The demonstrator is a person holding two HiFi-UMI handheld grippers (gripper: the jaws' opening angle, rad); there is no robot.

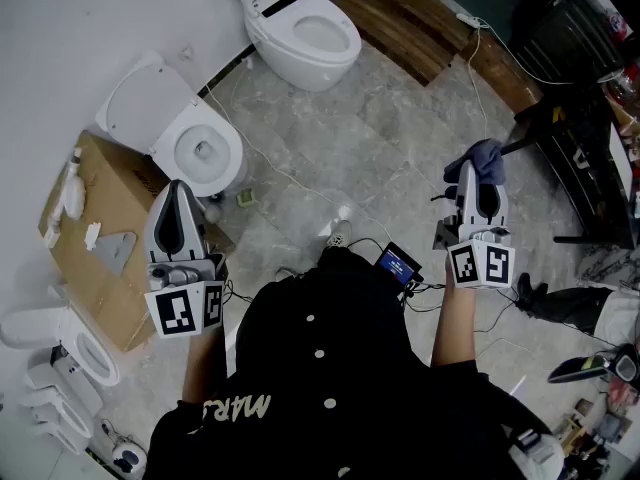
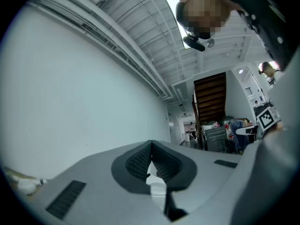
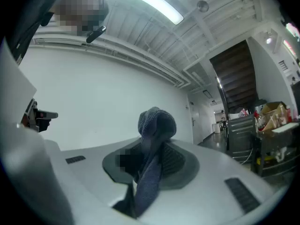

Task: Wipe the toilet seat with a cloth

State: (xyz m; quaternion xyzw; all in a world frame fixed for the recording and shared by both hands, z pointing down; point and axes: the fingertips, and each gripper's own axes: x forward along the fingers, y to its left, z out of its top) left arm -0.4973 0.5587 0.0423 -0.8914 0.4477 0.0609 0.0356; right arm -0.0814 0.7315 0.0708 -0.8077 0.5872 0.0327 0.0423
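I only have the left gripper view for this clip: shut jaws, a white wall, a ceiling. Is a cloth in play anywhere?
Observer: Yes. The right gripper is shut on a dark blue cloth, which bunches above its jaws.
Operator: Any toilet nearby?
Observer: The head view shows a white toilet with its lid raised, on the floor just beyond the left gripper.
Operator: Is the cloth on its seat yet?
Observer: No. The cloth is held in the air well to the right, apart from that toilet and from a second toilet farther off.
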